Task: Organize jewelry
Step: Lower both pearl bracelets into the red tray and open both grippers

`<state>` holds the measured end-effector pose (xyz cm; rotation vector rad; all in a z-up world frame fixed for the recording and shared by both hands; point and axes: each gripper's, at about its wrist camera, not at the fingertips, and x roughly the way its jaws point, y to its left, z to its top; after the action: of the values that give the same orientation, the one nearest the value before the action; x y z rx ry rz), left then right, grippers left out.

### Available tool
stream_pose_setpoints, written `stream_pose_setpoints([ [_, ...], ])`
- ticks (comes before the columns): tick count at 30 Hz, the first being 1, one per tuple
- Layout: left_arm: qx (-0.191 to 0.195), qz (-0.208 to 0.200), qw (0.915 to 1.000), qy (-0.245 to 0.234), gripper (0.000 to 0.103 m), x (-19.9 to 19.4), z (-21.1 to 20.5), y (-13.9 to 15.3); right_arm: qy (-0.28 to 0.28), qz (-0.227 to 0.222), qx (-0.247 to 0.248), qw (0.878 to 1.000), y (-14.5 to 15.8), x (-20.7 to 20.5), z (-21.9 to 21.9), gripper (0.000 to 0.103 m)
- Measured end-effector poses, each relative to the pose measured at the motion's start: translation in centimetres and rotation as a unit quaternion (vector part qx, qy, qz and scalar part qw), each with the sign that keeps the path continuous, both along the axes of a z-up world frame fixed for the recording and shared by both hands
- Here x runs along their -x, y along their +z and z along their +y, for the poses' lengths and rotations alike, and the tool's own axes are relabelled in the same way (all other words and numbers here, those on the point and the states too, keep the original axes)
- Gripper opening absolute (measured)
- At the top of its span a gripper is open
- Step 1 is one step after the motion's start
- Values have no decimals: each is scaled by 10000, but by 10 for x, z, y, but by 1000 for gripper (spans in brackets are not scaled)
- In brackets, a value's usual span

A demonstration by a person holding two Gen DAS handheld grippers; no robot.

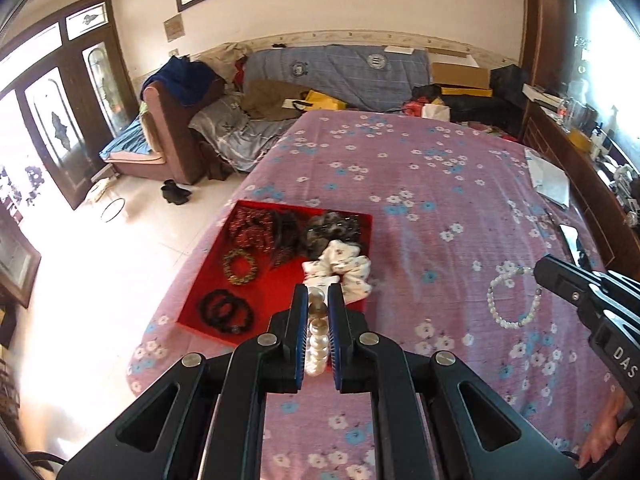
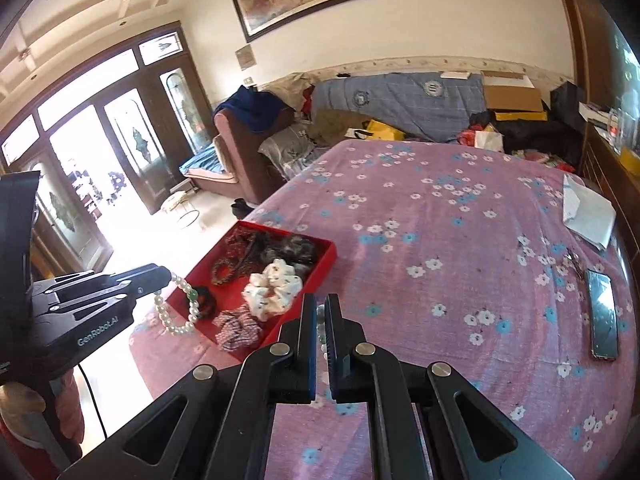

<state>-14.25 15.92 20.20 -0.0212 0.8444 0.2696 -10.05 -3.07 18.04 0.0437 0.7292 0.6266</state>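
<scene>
A red tray (image 1: 200, 312) on the pink floral bed holds scrunchies, among them a white one (image 1: 344, 266), and dark bead bracelets (image 1: 226, 312). My left gripper (image 1: 319, 300) is shut on a pearl bracelet (image 1: 318, 344); in the right wrist view this bracelet (image 2: 176, 312) hangs from it (image 2: 166, 280) just above the tray's near left corner (image 2: 176, 300). My right gripper (image 2: 319, 312) is shut on a second pearl bracelet (image 1: 514, 300), whose loop hangs above the bedspread right of the tray. Beads (image 2: 321, 338) show between its fingers.
A phone (image 2: 604, 314) and white papers (image 2: 588, 212) lie at the bed's right side. A wooden headboard shelf (image 1: 592, 148) with clutter runs along the right. A sofa (image 1: 340, 76) piled with clothes and boxes stands beyond the bed. The floor drops off left of the tray.
</scene>
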Motion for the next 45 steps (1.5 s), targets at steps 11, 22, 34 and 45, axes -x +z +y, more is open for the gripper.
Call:
stream_pose_setpoints([
  [11, 52, 227, 9996, 130, 9, -1, 38, -14, 210, 108, 38, 9997, -5, -3, 39, 5],
  [22, 235, 523, 9983, 123, 9, -23, 86, -34, 307, 375, 48, 9988, -17, -21, 86, 5],
  [34, 950, 697, 9929, 135, 9, -61, 163, -58, 532, 820, -6, 9952, -42, -62, 149, 5],
  [45, 2305, 720, 9697, -374, 9, -87, 180, -92, 758, 1394, -275, 9869, -64, -107, 203, 6],
])
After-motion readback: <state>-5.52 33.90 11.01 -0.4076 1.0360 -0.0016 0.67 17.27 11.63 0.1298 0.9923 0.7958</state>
